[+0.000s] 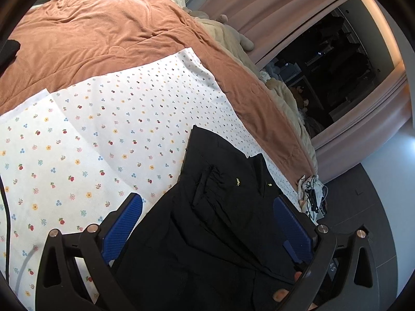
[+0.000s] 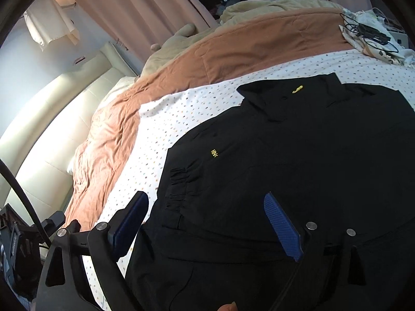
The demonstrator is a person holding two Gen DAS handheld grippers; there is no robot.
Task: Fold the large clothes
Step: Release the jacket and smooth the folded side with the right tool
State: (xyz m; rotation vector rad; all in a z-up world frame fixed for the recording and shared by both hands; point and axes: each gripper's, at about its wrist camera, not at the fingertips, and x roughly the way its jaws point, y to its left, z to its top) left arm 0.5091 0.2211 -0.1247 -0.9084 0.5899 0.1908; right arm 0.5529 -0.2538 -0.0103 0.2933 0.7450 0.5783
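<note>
A black collared jacket [image 2: 298, 160] with small yellow lettering lies on a white floral sheet [image 2: 181, 119] spread over the bed. It is folded in on itself, with a gathered cuff lying on its front. In the left wrist view the jacket [image 1: 215, 220] fills the lower middle. My left gripper [image 1: 207, 202] is open above the jacket, its blue pads wide apart and empty. My right gripper [image 2: 206, 204] is open above the jacket's lower left part, near the cuff, holding nothing.
An orange-brown blanket [image 1: 103, 33] covers the bed beyond the floral sheet [image 1: 77, 150]. A beige blanket and plush toys [image 1: 233, 36] line the far side by pink curtains [image 2: 145, 7]. Tangled black cables on cloth [image 2: 371, 33] sit at the bed's corner. A padded cream headboard [image 2: 64, 108] stands at left.
</note>
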